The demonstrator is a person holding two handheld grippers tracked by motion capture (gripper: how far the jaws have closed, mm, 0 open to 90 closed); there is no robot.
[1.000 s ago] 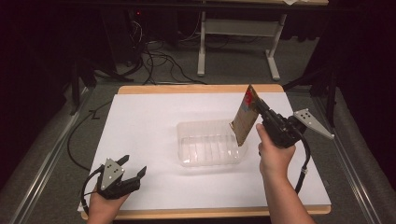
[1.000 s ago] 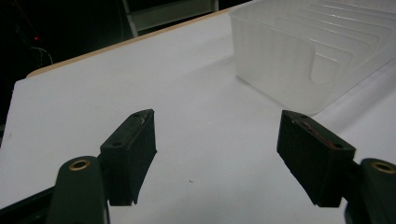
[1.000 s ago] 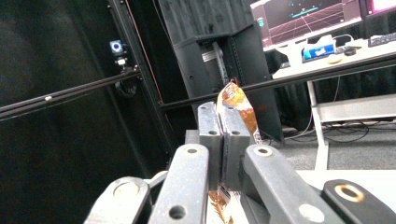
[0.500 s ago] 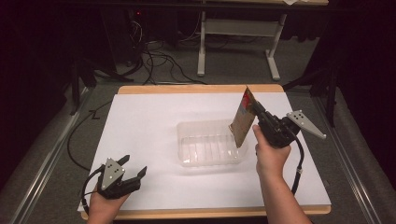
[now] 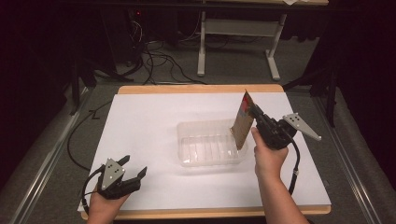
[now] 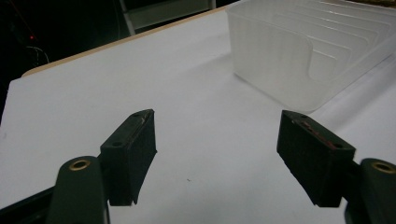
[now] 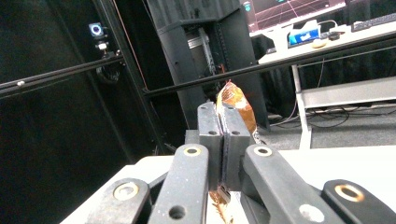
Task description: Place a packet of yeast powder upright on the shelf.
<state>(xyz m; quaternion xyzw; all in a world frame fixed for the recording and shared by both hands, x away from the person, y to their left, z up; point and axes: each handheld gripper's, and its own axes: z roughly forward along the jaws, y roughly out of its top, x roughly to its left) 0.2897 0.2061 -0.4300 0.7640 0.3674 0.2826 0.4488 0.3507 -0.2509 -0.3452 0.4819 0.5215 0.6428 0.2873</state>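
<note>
Two grippers are over the white table (image 5: 140,126). The right gripper (image 5: 254,113) is held up in the person's right hand (image 5: 266,156), just beside the right end of the clear plastic tray (image 5: 210,144). Its jaws are squeezed tight on a flat snack bag (image 5: 243,122). In the high view the bag hangs down from the jaws, standing on its edge, with its brown side toward us and a bit of red and white at the top. Its lower end dips over the right end of the tray; I cannot tell if it touches the tray. In the right gripper view the two jaws are pressed together with the shiny orange-brown bag (image 7: 236,105) poking out above them and a little below them.

The tray sits near the middle of the table. It is see-through, with ridges along its bottom.

The left gripper (image 5: 134,169) is low at the near left corner of the table, held in the person's left hand (image 5: 105,205), well apart from the tray. Its jaws stand wide with nothing between them. In the left gripper view the white table shows between the two black jaws, and the tray (image 6: 299,56) is farther off at the upper right.
</note>
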